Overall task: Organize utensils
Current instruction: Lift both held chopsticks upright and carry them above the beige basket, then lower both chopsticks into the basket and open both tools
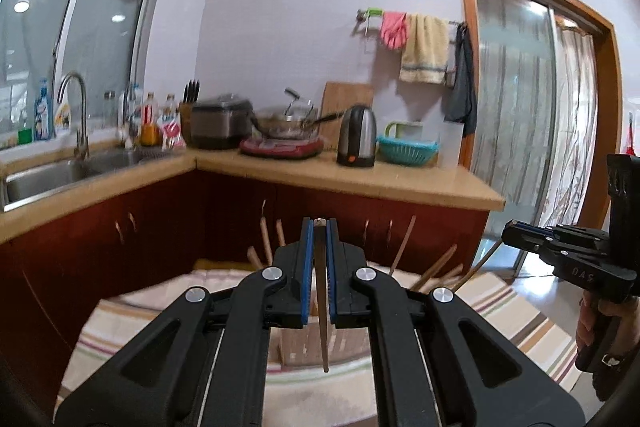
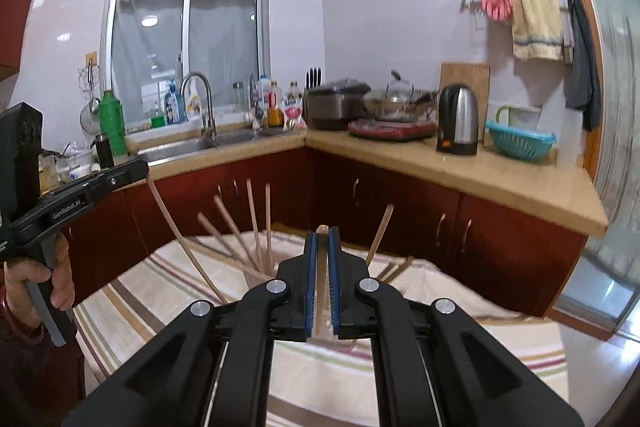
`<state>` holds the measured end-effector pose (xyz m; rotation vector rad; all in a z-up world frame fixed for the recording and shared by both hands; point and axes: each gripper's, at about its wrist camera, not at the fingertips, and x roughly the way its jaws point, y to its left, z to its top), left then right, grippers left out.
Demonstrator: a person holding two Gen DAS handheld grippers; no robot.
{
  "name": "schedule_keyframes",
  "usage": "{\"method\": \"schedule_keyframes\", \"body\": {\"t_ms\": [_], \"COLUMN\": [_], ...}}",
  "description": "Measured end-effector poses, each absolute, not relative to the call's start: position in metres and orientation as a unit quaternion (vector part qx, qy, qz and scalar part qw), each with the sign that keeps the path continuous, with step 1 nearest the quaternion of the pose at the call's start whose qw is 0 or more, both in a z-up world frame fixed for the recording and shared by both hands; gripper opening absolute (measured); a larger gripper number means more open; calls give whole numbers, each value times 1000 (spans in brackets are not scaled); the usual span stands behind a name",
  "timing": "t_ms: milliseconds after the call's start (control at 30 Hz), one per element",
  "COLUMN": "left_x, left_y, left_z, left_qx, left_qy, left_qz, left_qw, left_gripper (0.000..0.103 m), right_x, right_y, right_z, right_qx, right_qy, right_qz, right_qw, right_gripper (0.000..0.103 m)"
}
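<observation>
Jaws: left pinches chopstick | right pinches another chopstick | both upright between pads

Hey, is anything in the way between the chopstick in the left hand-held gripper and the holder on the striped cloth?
Nothing separate blocks it. The left hand-held gripper holds its chopstick tip-down right above the wooden holder. Only the chopsticks already in the holder, fanned outward, crowd the opening.
</observation>
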<state>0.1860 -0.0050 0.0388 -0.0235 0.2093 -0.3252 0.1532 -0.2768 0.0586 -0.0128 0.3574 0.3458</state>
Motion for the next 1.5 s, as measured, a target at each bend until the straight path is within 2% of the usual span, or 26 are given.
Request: {"method": "schedule_keyframes", "body": {"t_ms": [233, 433, 800, 1033, 1067, 1133, 1167, 1233, 1300, 1333, 1367, 1500], "left_x": [203, 240, 311, 324, 325, 325, 325, 322, 320, 320, 318, 303], "left_y": [-13, -26, -31, -29, -29, -29, -28, -26, -25, -25, -26, -26], "left_z": [75, 78, 5, -27, -29, -33, -34, -34, -33, -32, -31, -25], "left_qx": [-2, 12, 1, -1, 0, -1, -3, -8, -11, -11, -11, -10], "left_qy": [67, 57, 148, 182, 185, 187, 185, 183, 183, 182, 180, 175], "left_qz": [-158, -137, -127, -120, -119, -113, -110, -109, -109, -109, -109, -107], "left_qw": [985, 989, 981, 976, 976, 976, 977, 977, 977, 977, 977, 979], "left_gripper": [6, 6, 7, 9, 14, 31, 44, 48, 56, 58, 60, 73], "right_x": [172, 205, 259, 272, 272, 272, 272, 272, 270, 269, 267, 256], "right_y": [-280, -280, -270, -268, -269, -271, -270, -270, -270, -272, -273, -273], "right_z": [83, 80, 26, -1, -2, -4, -5, -5, -4, -3, -2, 3], "right_qx": [-12, -7, 6, 27, 29, 37, 37, 35, 34, 35, 37, 30], "right_qy": [164, 167, 243, 275, 275, 277, 277, 277, 274, 272, 267, 253], "right_qz": [166, 158, 168, 169, 168, 168, 167, 164, 157, 153, 149, 137], "right_qw": [972, 973, 955, 946, 946, 945, 945, 946, 948, 949, 951, 957], "right_gripper": [6, 6, 6, 7, 7, 7, 7, 10, 22, 34, 40, 50]}}
